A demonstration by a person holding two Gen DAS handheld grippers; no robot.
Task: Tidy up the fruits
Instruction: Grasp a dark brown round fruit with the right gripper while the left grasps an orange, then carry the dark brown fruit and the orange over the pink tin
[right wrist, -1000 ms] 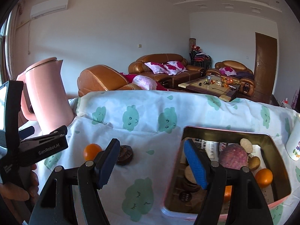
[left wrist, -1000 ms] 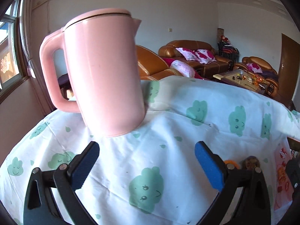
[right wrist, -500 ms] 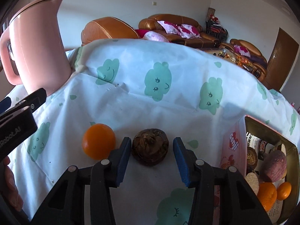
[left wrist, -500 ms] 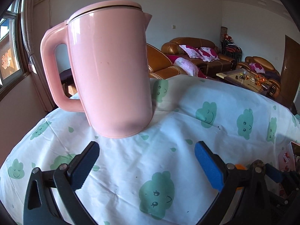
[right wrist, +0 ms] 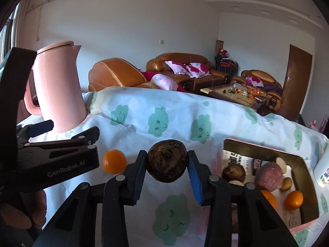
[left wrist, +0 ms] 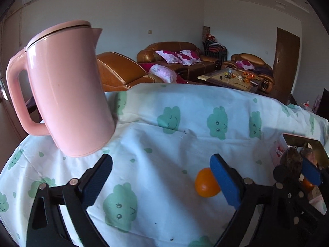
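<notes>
My right gripper [right wrist: 167, 166] is shut on a dark brown round fruit [right wrist: 167, 160] and holds it above the cloth; it also shows in the left wrist view [left wrist: 293, 160]. An orange [right wrist: 114, 161] lies on the cloth to its left, and in the left wrist view [left wrist: 204, 184] it sits just behind my right blue pad. A gold box [right wrist: 304, 164] at the right holds a purple fruit [right wrist: 269, 176], oranges and brown fruits. My left gripper [left wrist: 161, 180] is open and empty above the cloth.
A tall pink kettle [left wrist: 67, 94] stands on the cloud-print tablecloth [left wrist: 185, 123] at the left, close ahead of my left gripper. A white cup [right wrist: 323, 170] stands right of the box. Sofas and a coffee table lie beyond the table.
My right gripper closed on the brown fruit and lifted it off the cloth. My left gripper swung right, so the orange and the box came into its view.
</notes>
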